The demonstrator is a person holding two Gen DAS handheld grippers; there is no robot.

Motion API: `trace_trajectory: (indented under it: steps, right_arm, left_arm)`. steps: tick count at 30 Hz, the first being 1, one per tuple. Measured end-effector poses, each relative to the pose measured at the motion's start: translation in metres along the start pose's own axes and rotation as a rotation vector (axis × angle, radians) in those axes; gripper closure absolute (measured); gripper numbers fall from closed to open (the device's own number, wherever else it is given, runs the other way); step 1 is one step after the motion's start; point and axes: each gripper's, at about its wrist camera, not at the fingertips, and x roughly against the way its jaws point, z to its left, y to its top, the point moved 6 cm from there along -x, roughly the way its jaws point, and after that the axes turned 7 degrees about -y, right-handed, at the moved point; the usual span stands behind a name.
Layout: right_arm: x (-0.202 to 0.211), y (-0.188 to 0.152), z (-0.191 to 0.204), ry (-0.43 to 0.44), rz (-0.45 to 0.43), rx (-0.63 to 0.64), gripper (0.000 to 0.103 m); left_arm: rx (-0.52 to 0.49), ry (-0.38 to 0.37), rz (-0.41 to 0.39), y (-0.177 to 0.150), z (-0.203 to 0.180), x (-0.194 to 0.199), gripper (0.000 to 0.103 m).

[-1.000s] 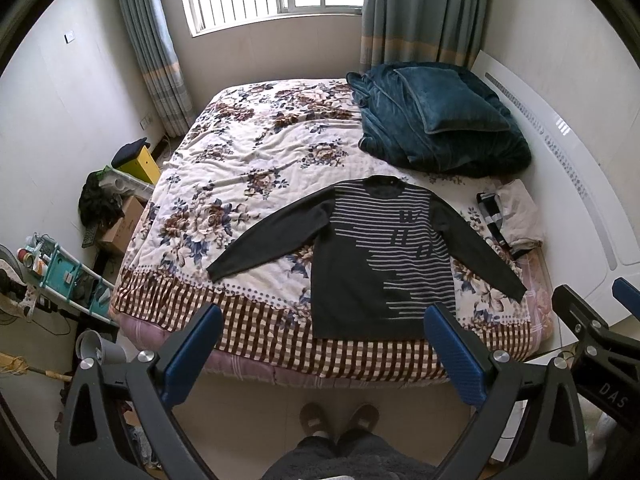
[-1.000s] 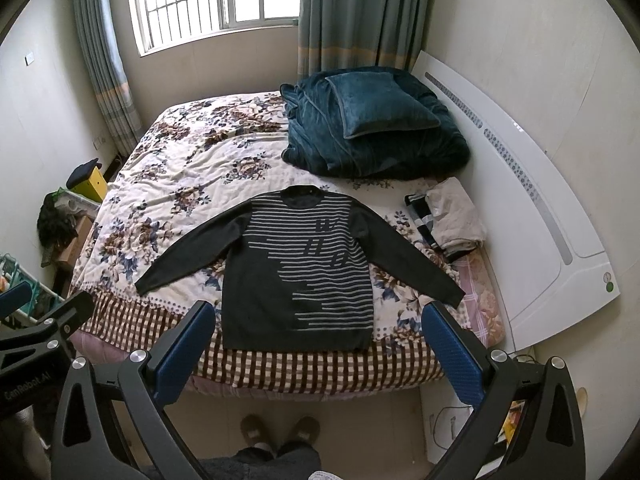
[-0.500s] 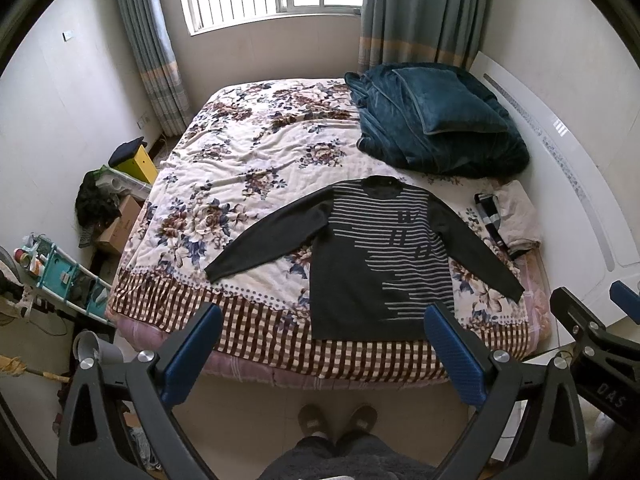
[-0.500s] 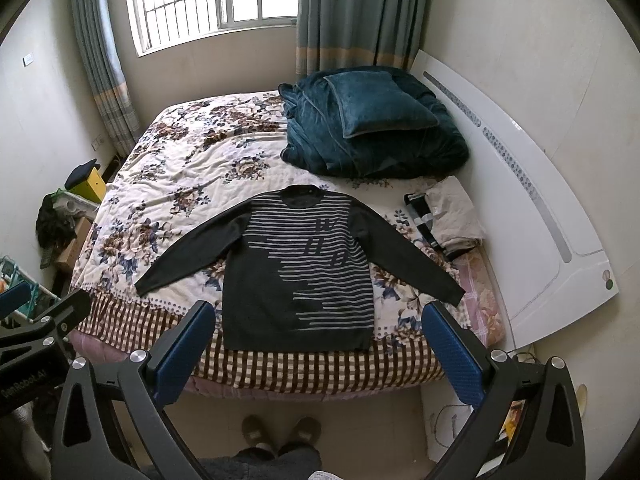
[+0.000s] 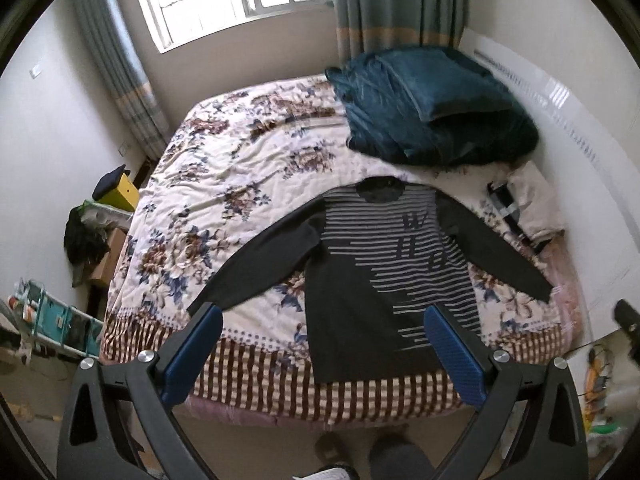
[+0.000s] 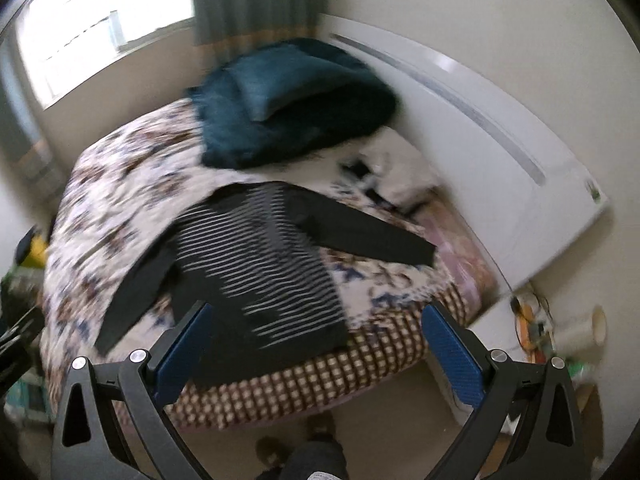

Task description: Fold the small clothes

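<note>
Since the sweater [image 5: 384,276] lies flat, soft and limp, on the bed [image 5: 240,184], pinch cuffs or hem; both grippers [image 5: 320,344] [image 6: 316,340] gape, empty.

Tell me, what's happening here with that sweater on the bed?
A person stands at the foot of the bed with a two-finger gripper in each hand. The dark striped sweater lies flat, sleeves spread, unfolded. The left gripper and the right gripper are both open, above the near edge, holding nothing. The right view is blurred. A teal blanket is heaped near the headboard, and some folded clothes lie beside it.
</note>
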Motion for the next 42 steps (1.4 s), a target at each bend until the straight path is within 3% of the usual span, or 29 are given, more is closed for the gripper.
trace_trajectory:
  steps: [7, 15, 21, 25, 29, 32, 35, 36, 37, 38, 42]
  right_arm:
    - [-0.170, 0.034, -0.088, -0.100, 0.131, -0.212, 0.000]
    - [-0.415, 0.046, -0.200, -0.130, 0.315, -0.468, 0.000]
    - [-0.564, -0.003, -0.245, -0.190, 0.478, -0.643, 0.000]
    - [-0.640, -0.051, -0.268, -0.144, 0.589, -0.872, 0.000]
    - [-0.687, -0.068, -0.281, -0.090, 0.510, -1.057, 0.001]
    - [-0.712, -0.065, -0.278, -0.089, 0.439, -1.078, 0.020]
    - [-0.724, -0.064, -0.273, -0.172, 0.407, -1.083, 0.041]
    - [-0.725, -0.062, -0.272, -0.208, 0.383, -1.079, 0.055]
    - [-0.723, -0.058, -0.269, -0.234, 0.357, -1.066, 0.078]
    - [-0.722, -0.052, -0.265, -0.257, 0.342, -1.039, 0.090]
    - [-0.700, -0.016, -0.233, -0.294, 0.254, -0.898, 0.094]
  left_arm:
    - [-0.003, -0.015, 0.104, 0.016, -0.063, -0.127, 0.000]
    - [-0.006, 0.001, 0.314, -0.014, -0.123, -0.295, 0.000]
    - [0.030, 0.046, 0.440, -0.048, -0.135, -0.409, 0.000]
    - [0.010, 0.059, 0.493, -0.062, -0.145, -0.477, 0.000]
    - [-0.023, 0.063, 0.505, -0.063, -0.152, -0.520, 0.000]
    - [-0.021, 0.064, 0.502, -0.060, -0.148, -0.536, 0.000]
    - [0.009, 0.054, 0.490, -0.051, -0.140, -0.540, 0.000]
    - [0.016, 0.054, 0.485, -0.048, -0.137, -0.539, 0.000]
    - [0.025, 0.053, 0.481, -0.045, -0.133, -0.537, 0.000]
    - [0.036, 0.053, 0.476, -0.041, -0.128, -0.534, 0.000]
    - [0.065, 0.059, 0.453, -0.029, -0.103, -0.519, 0.000]
